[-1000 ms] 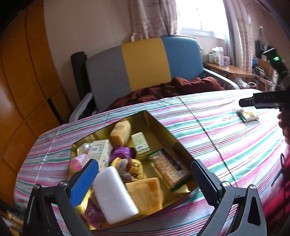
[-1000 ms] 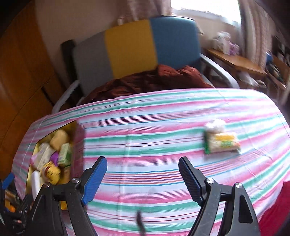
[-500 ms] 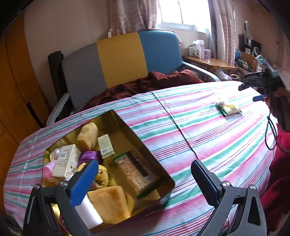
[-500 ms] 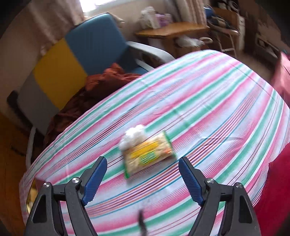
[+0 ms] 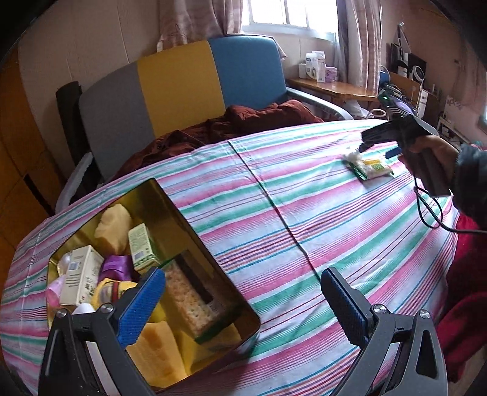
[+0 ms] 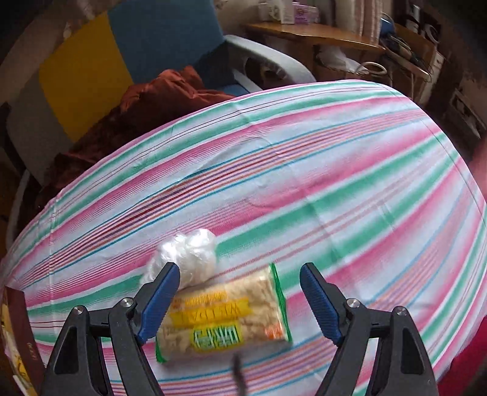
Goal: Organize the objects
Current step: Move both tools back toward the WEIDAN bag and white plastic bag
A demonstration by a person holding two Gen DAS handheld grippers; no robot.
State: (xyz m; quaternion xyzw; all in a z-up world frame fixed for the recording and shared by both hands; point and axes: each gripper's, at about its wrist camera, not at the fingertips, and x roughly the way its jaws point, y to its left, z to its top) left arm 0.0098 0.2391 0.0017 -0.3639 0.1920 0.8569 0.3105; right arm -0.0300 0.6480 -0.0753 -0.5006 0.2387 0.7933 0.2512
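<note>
A beige wall (image 5: 91,45) fills the back of the room, with a bright window (image 5: 283,15) at 12 o'clock letting daylight in between patterned curtains (image 5: 194,21). Below it stands an armchair (image 5: 182,85) with grey, yellow and blue back panels and a rust-brown blanket (image 5: 243,121) heaped on the seat. At 1 o'clock a wooden side table (image 5: 334,88) carries small boxes. Orange-brown wooden panelling (image 5: 15,146) runs along 9 o'clock. Cluttered shelves (image 5: 411,76) sit at 2 o'clock. A pink, green and white striped tablecloth (image 5: 304,213) covers the foreground.

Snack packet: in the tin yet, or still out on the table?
Out. The packet lies flat on the cloth between the open right gripper fingers, far from the tin.
</note>
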